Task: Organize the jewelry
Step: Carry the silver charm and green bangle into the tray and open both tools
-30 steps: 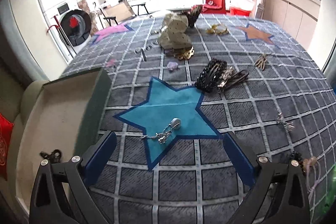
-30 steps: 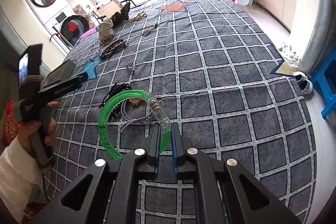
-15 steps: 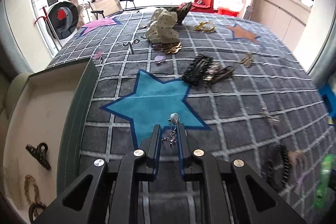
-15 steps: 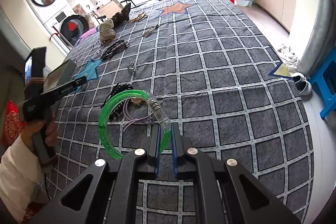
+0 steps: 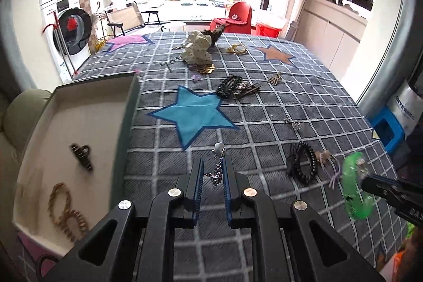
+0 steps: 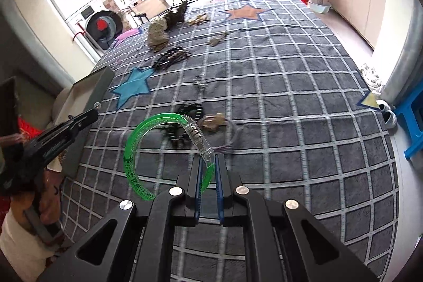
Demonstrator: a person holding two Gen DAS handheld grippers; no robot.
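While the left tool (image 5: 213, 171) hung above the grey checked blanket (image 5: 264, 107), its two blue pads were clenched on a small silver chain (image 5: 216, 173), whose pale pendant (image 5: 219, 147) stuck up past the fingertips and clear of the cloth. Just to the left of it lay the open box (image 5: 79, 123), with a dark claw clip (image 5: 82, 155) and a coiled golden band (image 5: 64, 210) on its pale floor. The right tool (image 6: 208, 171) was clenched on a green plastic bracelet (image 6: 132, 157), gripping it near its clear end, so that the ring arched up and to the left above the blanket. Beneath the ring lay a black spiral hair tie (image 6: 182, 123) and a tangle of pale lilac cord (image 6: 227, 139) with what looked like a brownish charm, though blur made that hard to tell. Farther off, on the blanket, sat a blue star patch (image 5: 195, 115), a heap of black hair clips (image 5: 230, 87) and a spotted cream bow (image 5: 197, 52). A person's hand (image 6: 45, 202) held the left tool's handle at the left edge of the right wrist view.
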